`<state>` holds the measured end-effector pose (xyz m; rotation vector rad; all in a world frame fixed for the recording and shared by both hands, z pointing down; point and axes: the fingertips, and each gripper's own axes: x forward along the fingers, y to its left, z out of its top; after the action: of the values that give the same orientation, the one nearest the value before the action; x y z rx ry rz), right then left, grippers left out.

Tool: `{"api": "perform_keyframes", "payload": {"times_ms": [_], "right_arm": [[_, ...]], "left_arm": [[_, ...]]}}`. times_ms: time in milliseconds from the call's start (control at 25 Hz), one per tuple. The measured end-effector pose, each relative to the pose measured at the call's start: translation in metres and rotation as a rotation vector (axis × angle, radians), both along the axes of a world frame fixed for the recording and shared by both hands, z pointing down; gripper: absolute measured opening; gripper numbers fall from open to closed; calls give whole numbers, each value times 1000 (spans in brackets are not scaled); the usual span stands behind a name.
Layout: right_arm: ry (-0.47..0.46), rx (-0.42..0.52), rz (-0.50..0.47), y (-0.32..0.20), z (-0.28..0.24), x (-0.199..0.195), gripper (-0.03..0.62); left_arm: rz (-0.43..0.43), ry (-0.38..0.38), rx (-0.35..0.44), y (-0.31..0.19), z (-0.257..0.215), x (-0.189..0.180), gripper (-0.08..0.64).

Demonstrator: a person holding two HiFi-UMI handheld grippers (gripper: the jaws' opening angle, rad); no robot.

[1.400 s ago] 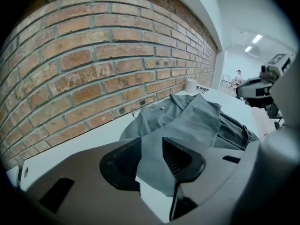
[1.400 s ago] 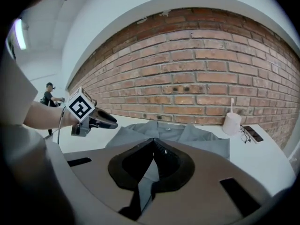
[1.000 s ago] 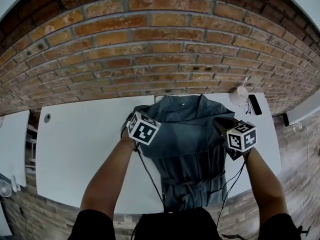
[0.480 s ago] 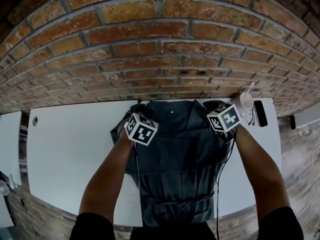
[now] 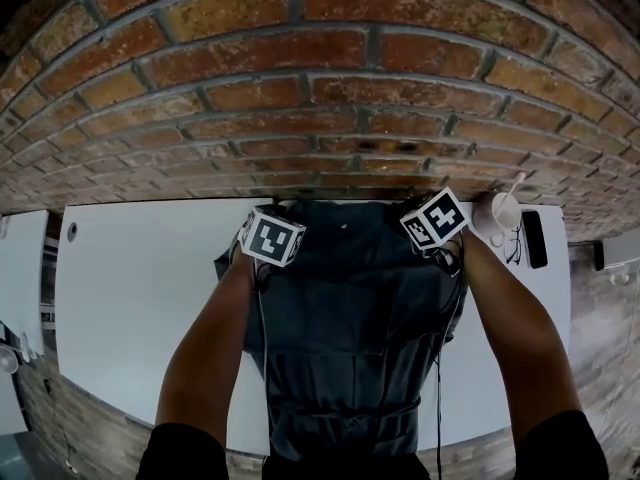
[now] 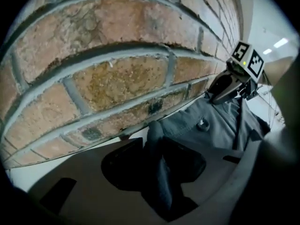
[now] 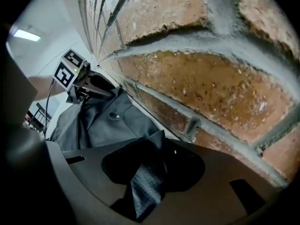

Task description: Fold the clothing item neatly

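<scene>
A dark grey garment lies spread lengthwise on the white table, its far edge at the brick wall and its near end hanging over the front edge. My left gripper is at the garment's far left corner, shut on a thick fold of cloth. My right gripper is at the far right corner. Its jaws have just been opening, and a corner of cloth still stands loosely between them. Each gripper view shows the other gripper across the garment: the right gripper and the left gripper.
The brick wall rises right behind the table's far edge, close to both grippers. A white cup and a black phone sit at the far right of the table. Another white table stands to the left.
Both grippers have moved away from me toward the wall and down. The garment, held up before, now lies stretched out flat on the table.
</scene>
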<state>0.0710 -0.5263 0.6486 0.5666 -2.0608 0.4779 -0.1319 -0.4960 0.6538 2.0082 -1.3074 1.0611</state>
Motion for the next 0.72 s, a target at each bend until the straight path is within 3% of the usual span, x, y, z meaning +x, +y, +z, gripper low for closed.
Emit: {"api": "perform_keyframes", "payload": {"times_ms": [120,200,280,480,720], "right_arm": [[14,59,-79,6,-3,-3,57],[10,118,-130,11,-12,-7,34],[-13,174,-166,16,-28,-11,29],[-103,299,-205,35,-75,-16,29],[-107,497,-347,85,-113,-11,28]], "left_arm": [[45,-30,-48,5,-1,4,30],[70,-63,-23,7,-8,3,23],[77,-47,31,8,-20,3,23],[143,-46,247,23,-68,4,23],[336,-196,569,74,-125,20,23]]}}
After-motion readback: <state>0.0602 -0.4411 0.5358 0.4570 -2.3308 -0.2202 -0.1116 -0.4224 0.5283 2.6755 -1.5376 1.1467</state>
